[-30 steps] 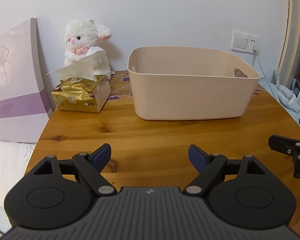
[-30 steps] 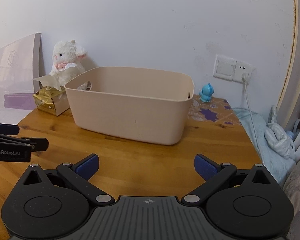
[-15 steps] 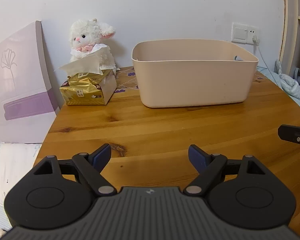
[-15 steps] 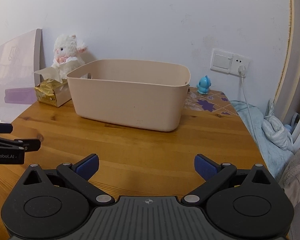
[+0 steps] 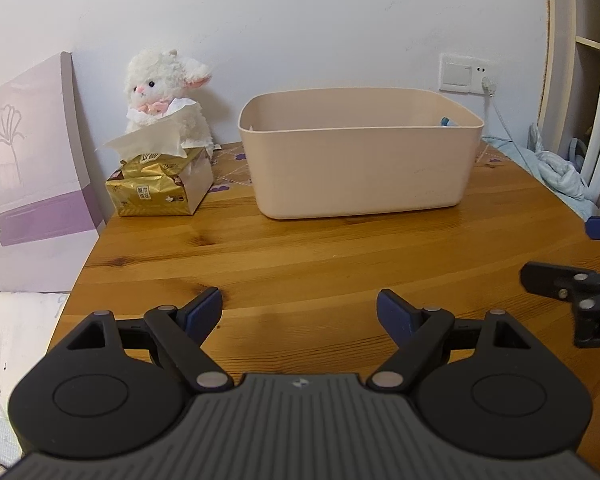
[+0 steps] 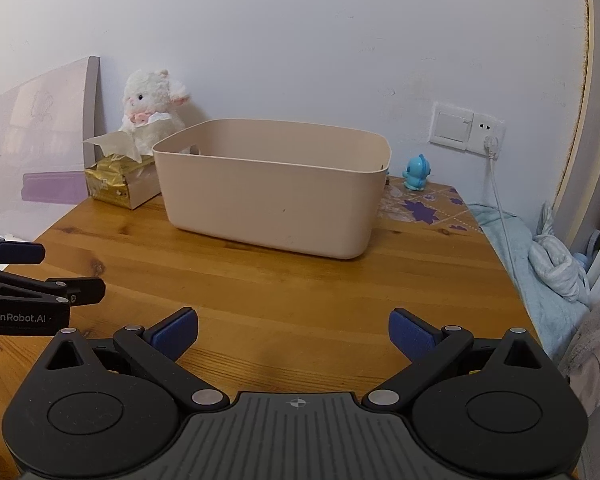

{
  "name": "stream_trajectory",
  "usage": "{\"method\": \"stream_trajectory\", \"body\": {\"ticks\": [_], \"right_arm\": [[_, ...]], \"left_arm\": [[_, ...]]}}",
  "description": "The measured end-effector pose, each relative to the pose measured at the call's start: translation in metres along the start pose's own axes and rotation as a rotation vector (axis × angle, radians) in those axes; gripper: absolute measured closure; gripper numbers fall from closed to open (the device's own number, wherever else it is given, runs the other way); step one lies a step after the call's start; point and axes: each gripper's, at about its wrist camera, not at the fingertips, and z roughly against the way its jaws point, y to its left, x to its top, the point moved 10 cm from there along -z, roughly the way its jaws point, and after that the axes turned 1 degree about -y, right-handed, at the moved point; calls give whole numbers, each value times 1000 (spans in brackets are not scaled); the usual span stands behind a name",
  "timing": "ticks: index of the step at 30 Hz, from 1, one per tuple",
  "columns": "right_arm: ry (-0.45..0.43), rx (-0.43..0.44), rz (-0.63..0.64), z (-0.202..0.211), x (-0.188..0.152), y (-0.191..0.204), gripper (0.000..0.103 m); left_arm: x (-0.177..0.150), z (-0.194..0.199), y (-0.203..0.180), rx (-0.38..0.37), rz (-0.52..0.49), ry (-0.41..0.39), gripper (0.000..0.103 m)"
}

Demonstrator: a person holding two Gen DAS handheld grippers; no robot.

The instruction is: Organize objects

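The near half of the bench point(image 5: 300, 264) lies bare wood, open from its left edge to its right, and both tongs hang over it with jaws spread and nothing between them: the left tongs point(image 5: 299, 312) and, just to the right, the right tongs point(image 6: 293, 330). Farther on, the beige bin point(image 5: 360, 168) blocks the middle. Left of it a narrow lane runs to the far wall, hemmed by the gold tissue pack point(image 5: 160, 190) and the plush lamb point(image 5: 166, 96) behind. Right of the bin, the far corner is open apart from a small blue figure point(image 6: 417, 171) and a cable point(image 6: 500, 208).
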Motion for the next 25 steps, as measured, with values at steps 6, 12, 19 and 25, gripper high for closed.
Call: {"method": "stream_trajectory", "body": {"ticks": [6,12,19,25], "right_arm": [[0,12,-1,3,1,3,0],[-2,13,8,4,2,7,0],[1,14,12,3,2,11,0],[12,13,9,0,-1,12,0]], "left_arm": [[-2,5,-4,-21,15,3,18],[-3,7,-7,-29,14,2,18],[-4,9,-9,-45,17,3,18],[-5,10,-9,-40,8,-2,18]]}}
